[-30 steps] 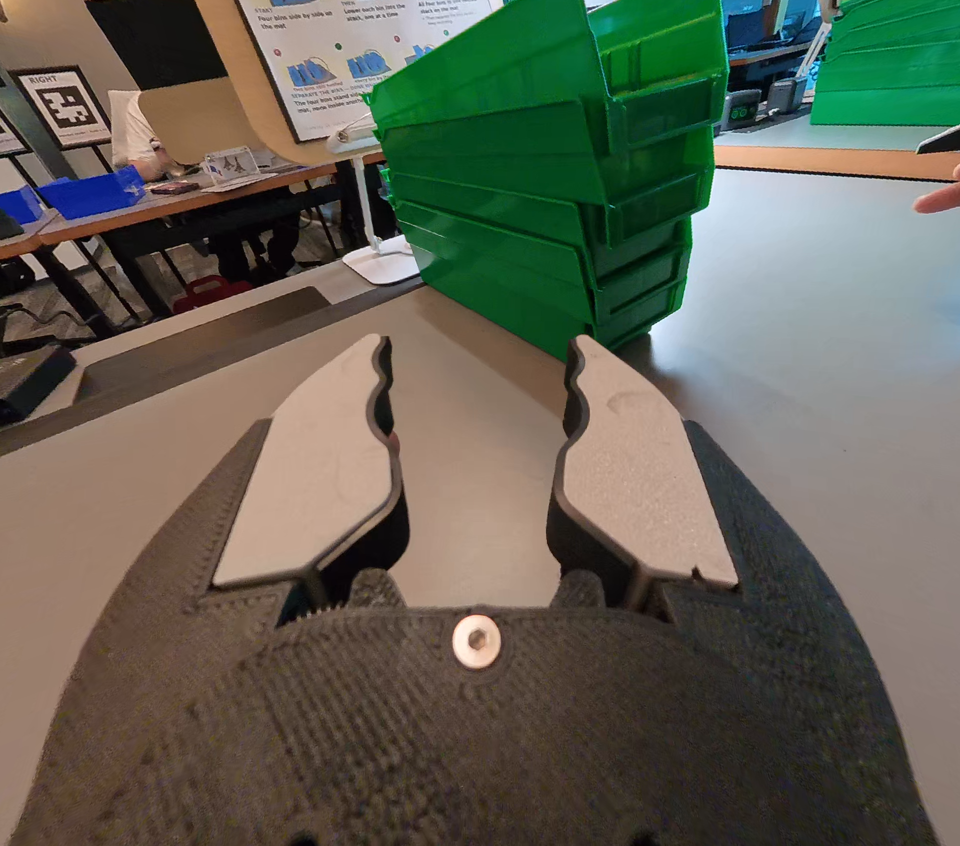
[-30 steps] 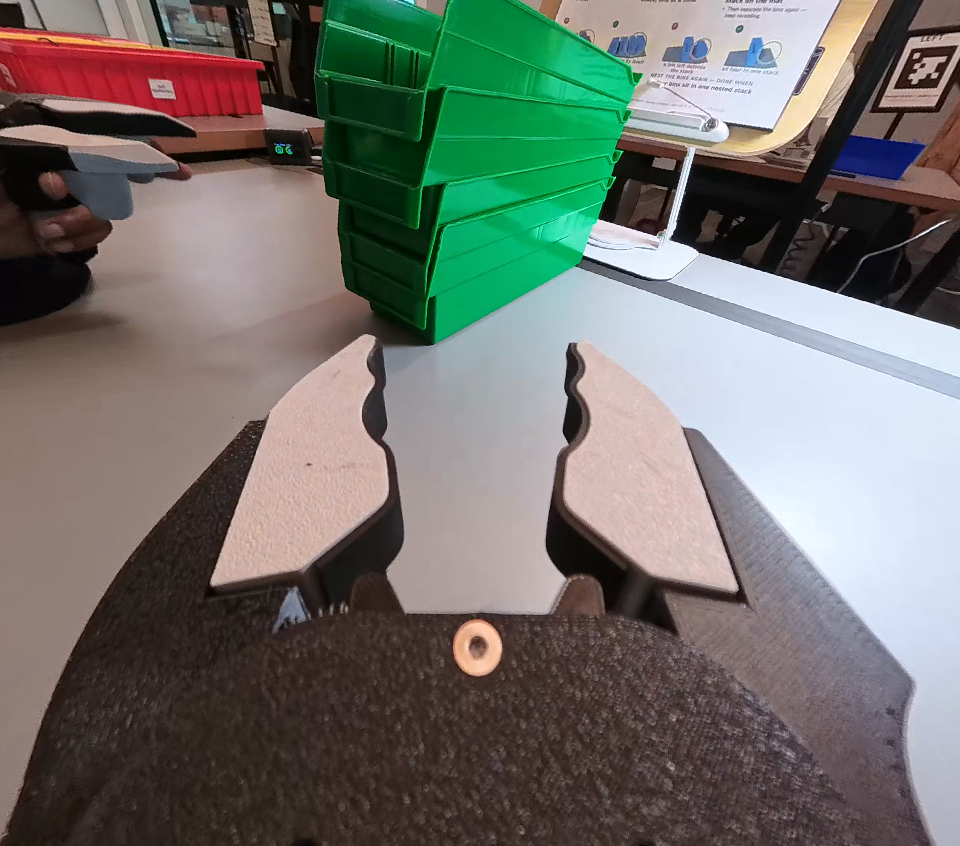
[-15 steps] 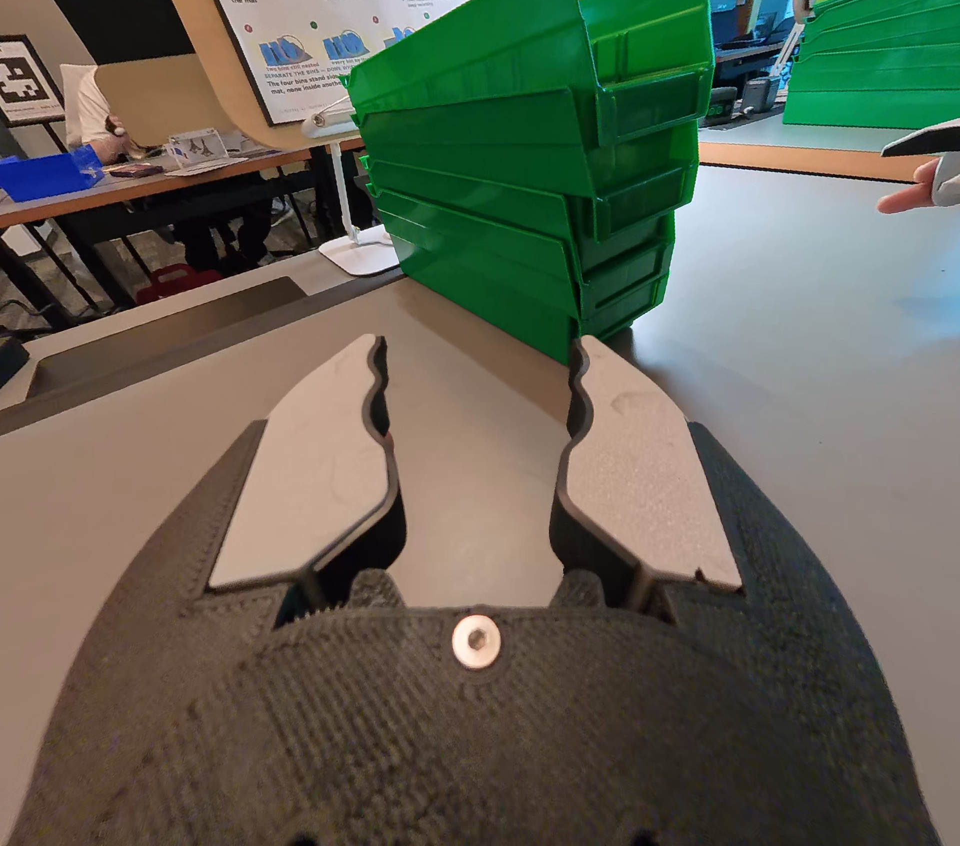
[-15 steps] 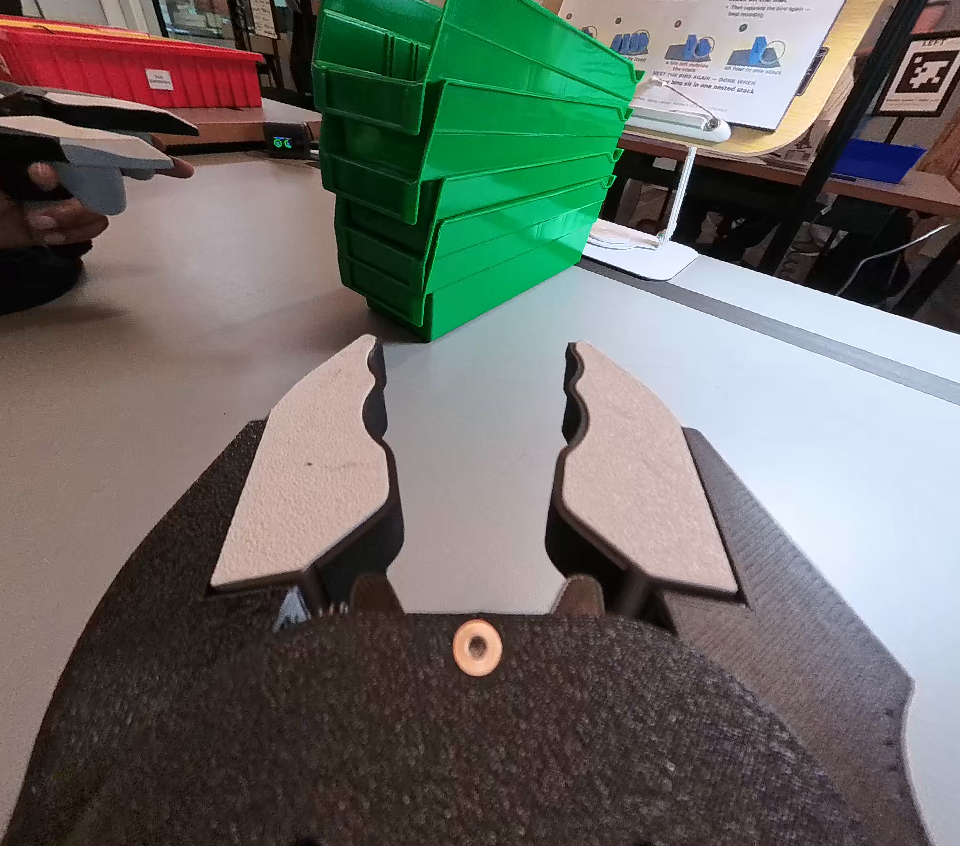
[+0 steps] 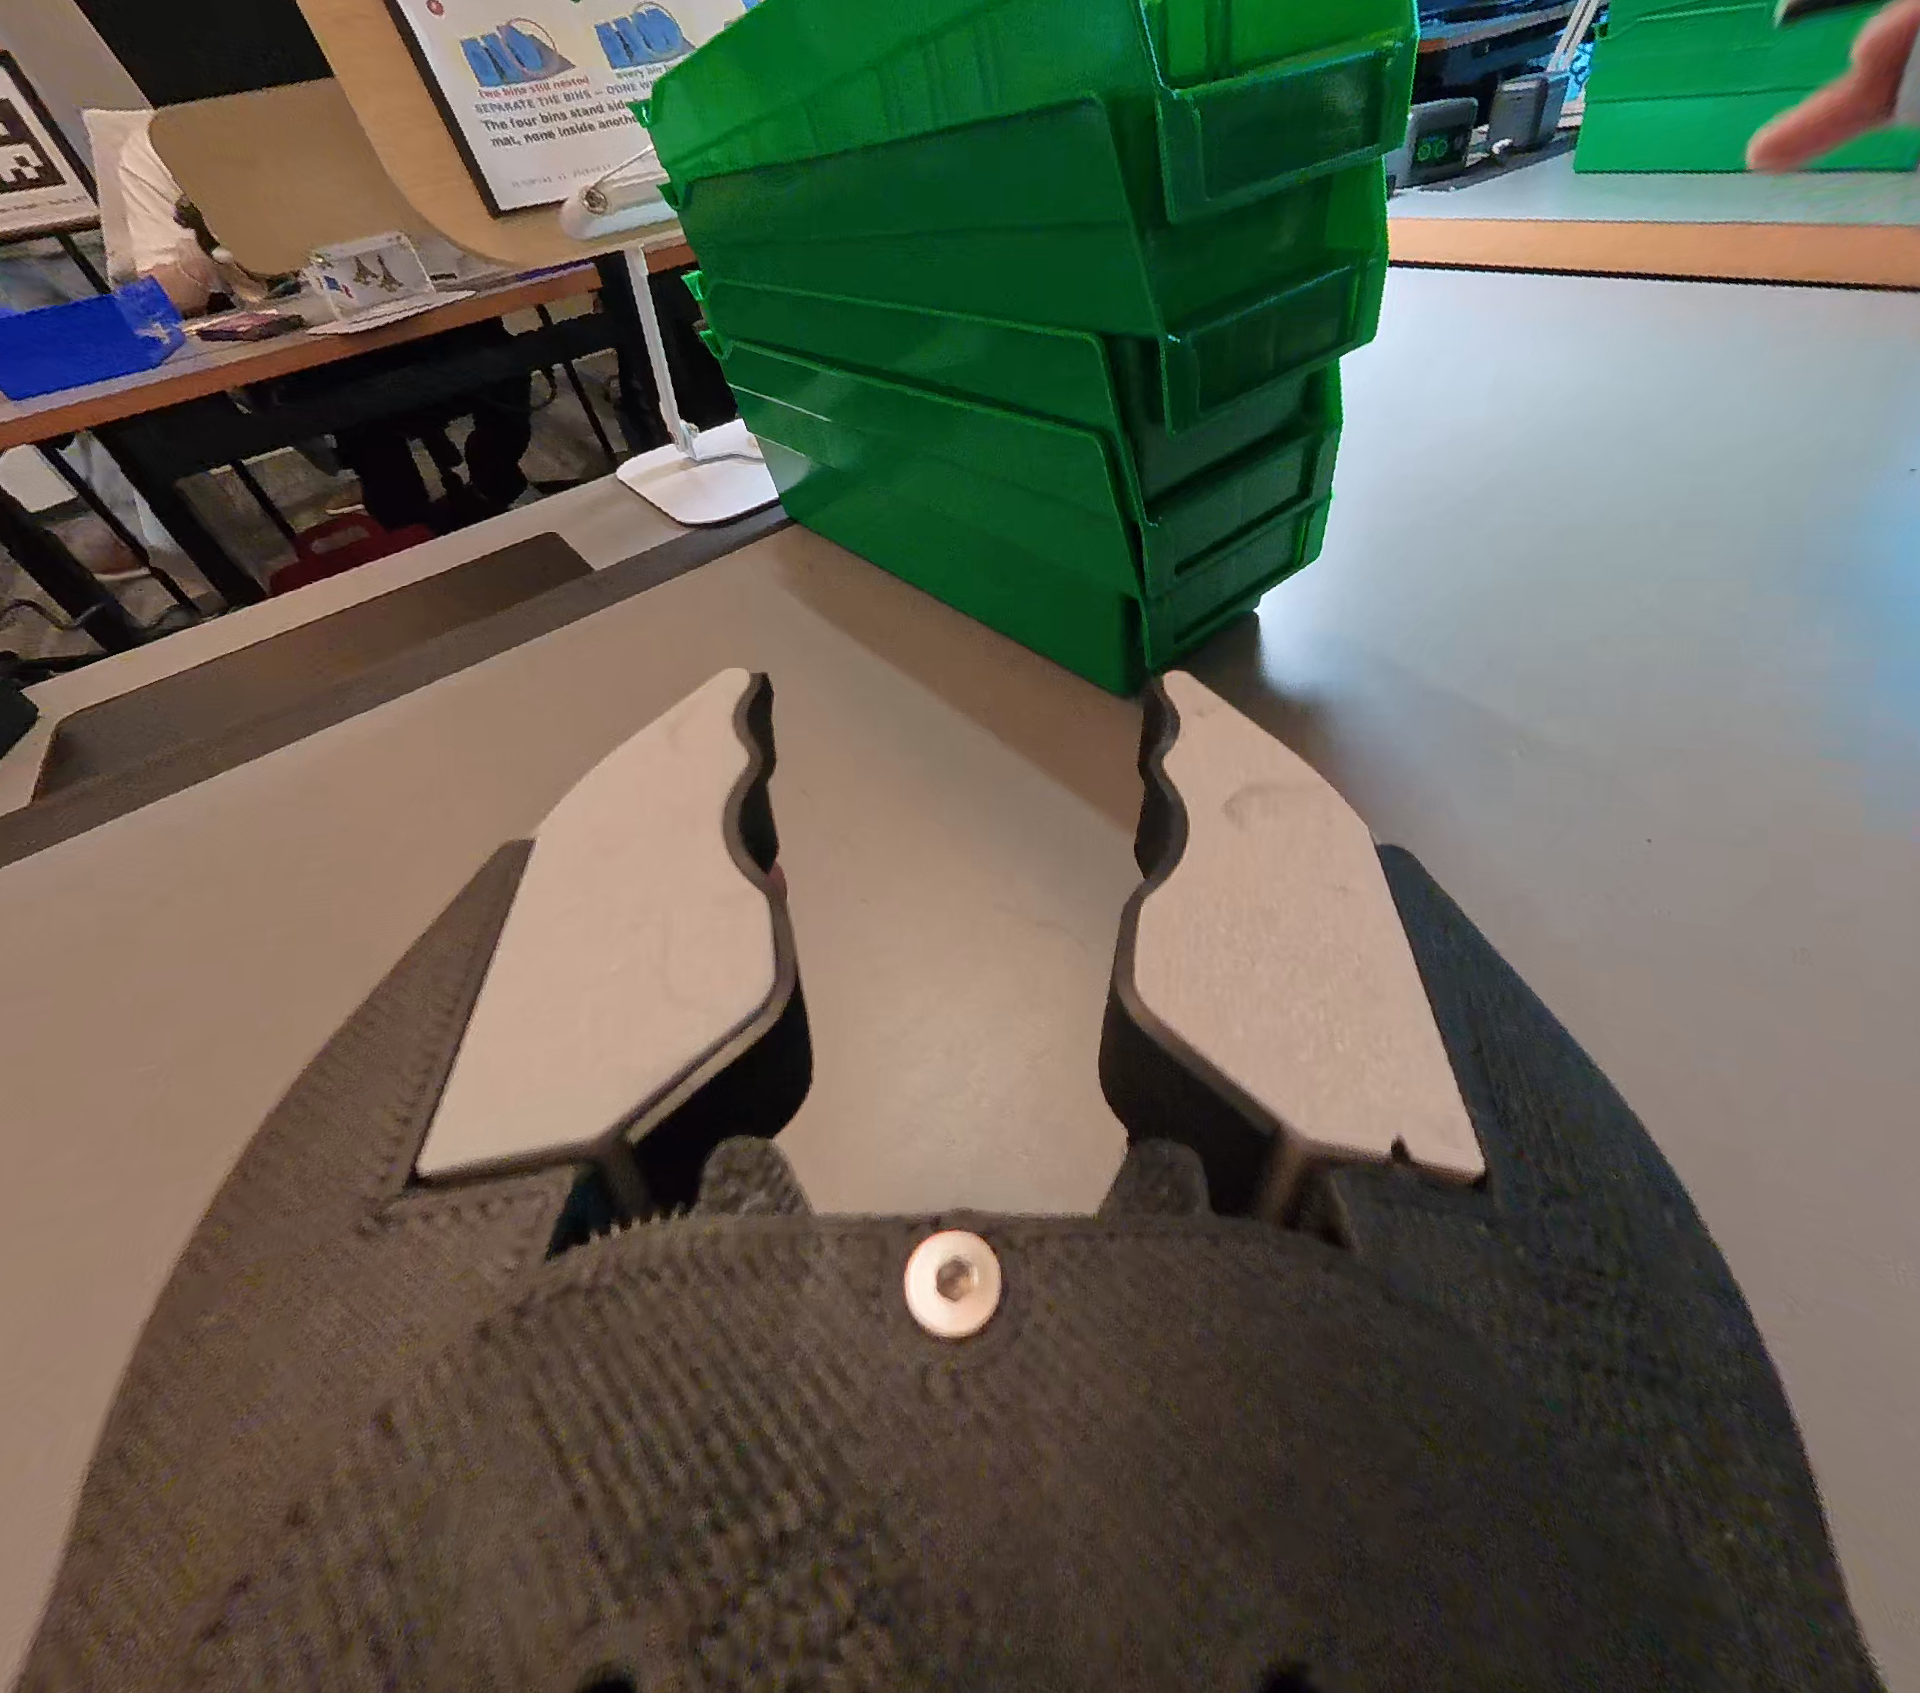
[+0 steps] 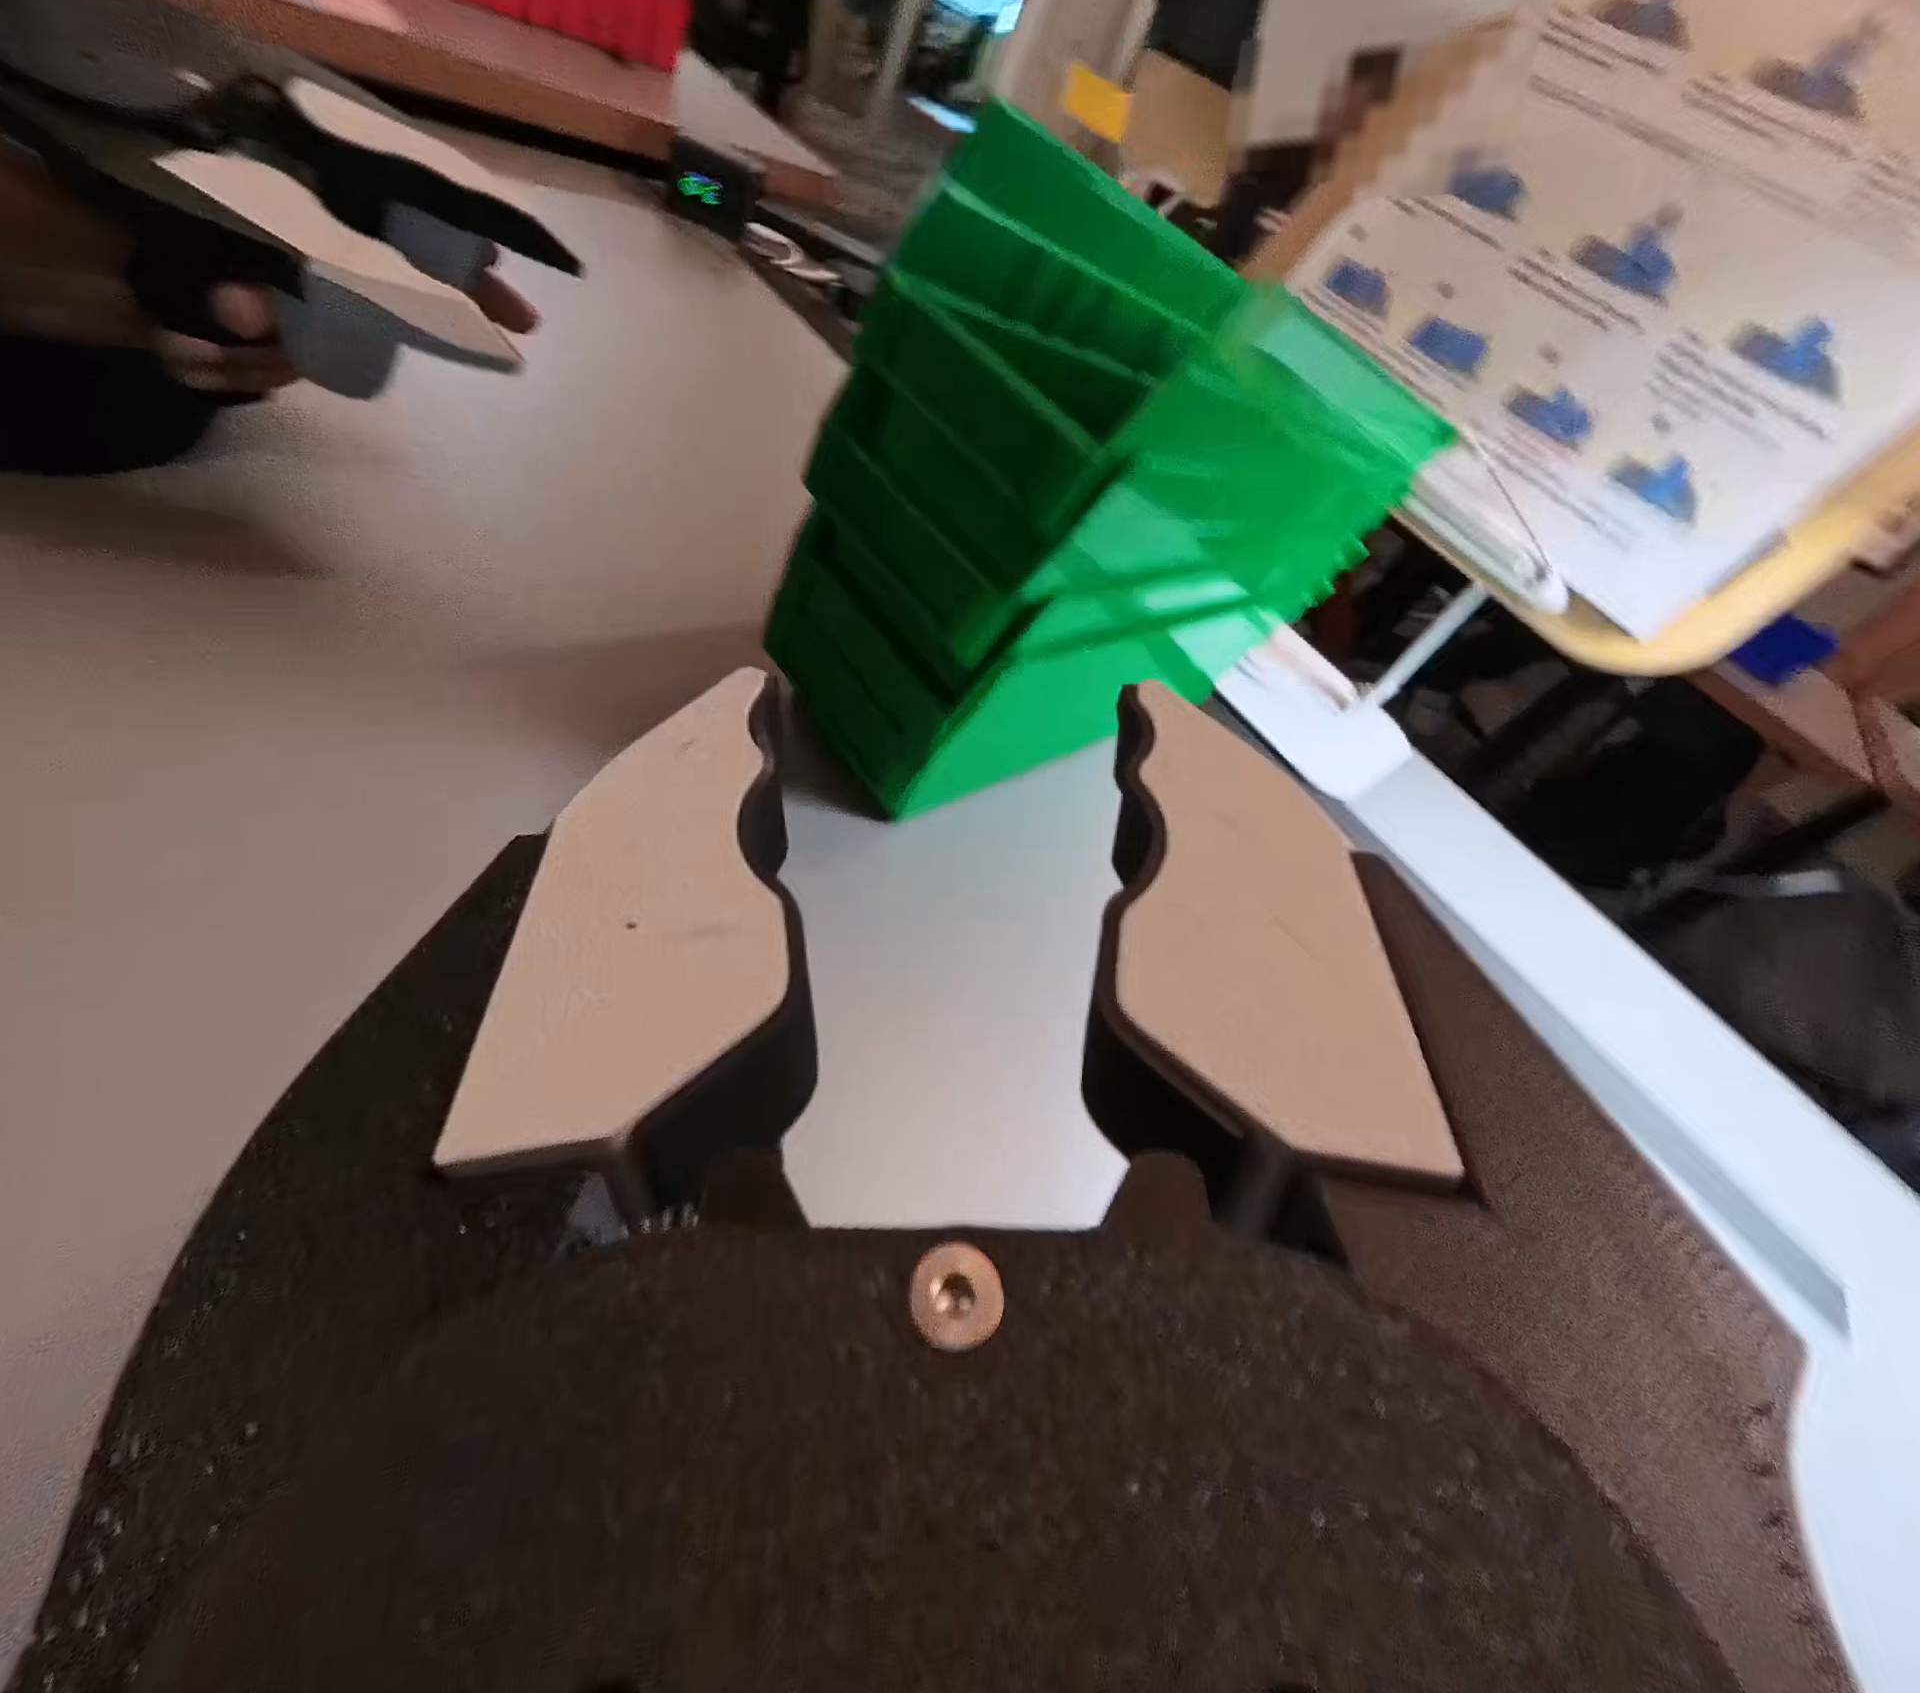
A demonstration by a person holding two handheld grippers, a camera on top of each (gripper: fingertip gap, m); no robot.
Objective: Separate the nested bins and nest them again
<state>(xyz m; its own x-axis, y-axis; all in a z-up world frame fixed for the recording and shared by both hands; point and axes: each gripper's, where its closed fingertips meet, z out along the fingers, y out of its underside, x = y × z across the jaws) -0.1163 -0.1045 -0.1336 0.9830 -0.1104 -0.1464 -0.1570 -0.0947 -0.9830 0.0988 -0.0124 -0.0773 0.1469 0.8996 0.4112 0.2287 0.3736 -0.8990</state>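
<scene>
Left wrist view: my left claw [image 5: 951,693] hangs released, empty, facing the nested green bins [image 5: 1039,313] on the desk [image 5: 1558,656], lined up to steady them.

Right wrist view: my right claw [image 6: 945,698], likewise released, tilts toward the stack's corner, blurred.

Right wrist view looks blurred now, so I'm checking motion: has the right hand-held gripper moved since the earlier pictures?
Yes. The right hand-held gripper has moved nearer the nested stack of green plastic bins and rolled, so the grey table looks tilted.
</scene>
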